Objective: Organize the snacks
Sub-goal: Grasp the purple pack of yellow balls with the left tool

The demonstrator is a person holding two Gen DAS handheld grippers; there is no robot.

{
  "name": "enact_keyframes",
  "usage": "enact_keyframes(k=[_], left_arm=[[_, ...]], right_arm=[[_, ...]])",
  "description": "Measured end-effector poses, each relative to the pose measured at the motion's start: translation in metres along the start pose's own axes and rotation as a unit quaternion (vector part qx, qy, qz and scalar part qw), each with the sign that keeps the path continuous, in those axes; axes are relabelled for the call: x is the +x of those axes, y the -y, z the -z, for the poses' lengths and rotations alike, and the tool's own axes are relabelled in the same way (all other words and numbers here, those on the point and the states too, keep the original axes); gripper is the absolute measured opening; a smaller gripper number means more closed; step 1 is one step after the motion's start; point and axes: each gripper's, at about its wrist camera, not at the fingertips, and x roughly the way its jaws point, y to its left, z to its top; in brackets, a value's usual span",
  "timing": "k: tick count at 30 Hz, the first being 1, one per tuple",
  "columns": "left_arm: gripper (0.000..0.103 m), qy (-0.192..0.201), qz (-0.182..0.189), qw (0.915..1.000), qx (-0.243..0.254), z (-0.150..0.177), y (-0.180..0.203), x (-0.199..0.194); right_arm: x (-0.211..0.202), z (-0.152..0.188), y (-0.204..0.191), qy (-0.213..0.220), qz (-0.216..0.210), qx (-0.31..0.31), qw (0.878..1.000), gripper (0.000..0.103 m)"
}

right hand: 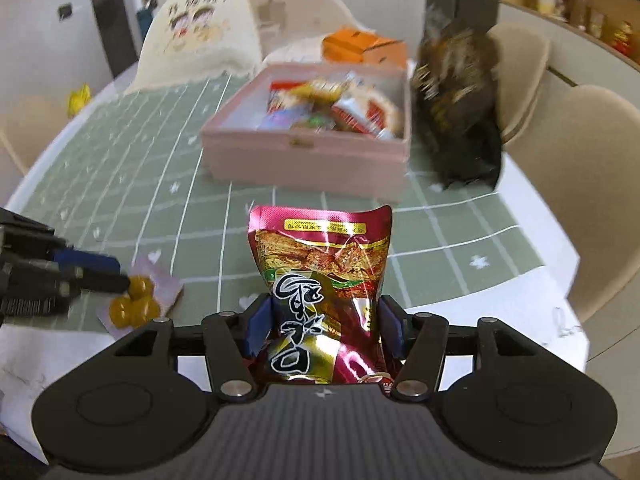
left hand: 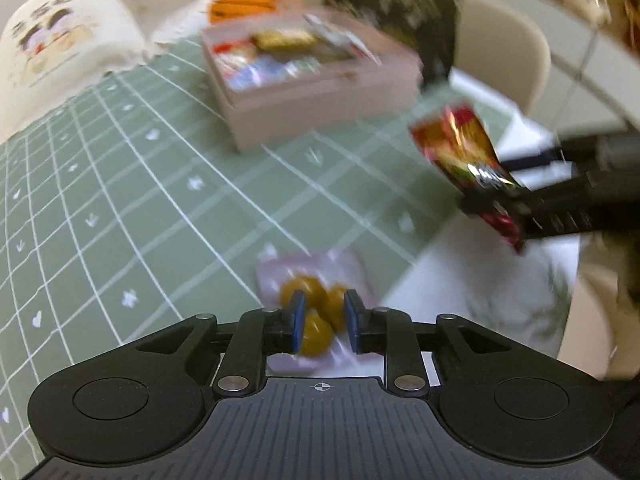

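While your left hand-held gripper (left hand: 324,322) pinched the clear candy pouch (left hand: 316,300) at the surface's (left hand: 120,184) near edge and your right hand-held gripper (right hand: 324,326) clasped the red foil packet (right hand: 324,280) short of the pink box (right hand: 308,152), either slick wrapper risked slipping free.

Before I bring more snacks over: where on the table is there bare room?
Free: the green mat left of the pink box, up to the cream bag. Crowded: the box itself, nearly full, and the near edge, where both grippers hold packets.
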Motion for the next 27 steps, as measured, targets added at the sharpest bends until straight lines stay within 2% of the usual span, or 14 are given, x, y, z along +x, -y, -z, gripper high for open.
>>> enact_keyframes(k=[3,5,8,10,12,17,22,24,27], left_arm=[[0.03,0.006,-0.017,0.9997,0.019,0.001,0.008,0.0],[0.031,-0.015,0.005,0.9998,0.01,0.0,0.008,0.006],[0.046,-0.012,0.015,0.9995,0.023,0.0,0.016,0.009],[0.047,-0.006,0.011,0.9997,0.022,0.001,0.017,0.011],[0.042,-0.003,0.001,1.0,0.004,0.0,0.013,0.011],[0.042,-0.005,-0.011,0.9999,-0.01,-0.003,0.005,0.007],[0.044,-0.017,-0.036,0.9992,0.01,0.0,0.001,0.009],[0.054,-0.03,-0.029,0.9988,0.027,0.001,0.003,0.014],[0.059,-0.023,0.007,0.9997,0.002,0.003,-0.007,0.017]], right_arm=[[0.018,-0.001,-0.005,-0.027,-0.002,-0.008,1.0,0.068],[0.028,0.0,-0.008,-0.04,0.001,-0.018,0.999,0.075],[0.036,0.003,-0.014,-0.046,0.01,-0.036,0.998,0.08],[0.038,0.005,-0.016,-0.041,0.015,-0.039,0.998,0.084],[0.04,0.006,-0.013,-0.041,0.008,-0.025,0.999,0.087],[0.04,0.008,-0.008,-0.031,0.002,-0.026,0.999,0.087],[0.038,0.013,-0.007,-0.017,0.002,-0.025,1.0,0.088],[0.038,0.014,-0.007,-0.014,0.003,-0.024,1.0,0.089],[0.039,0.015,-0.007,-0.01,0.004,-0.021,1.0,0.091]])
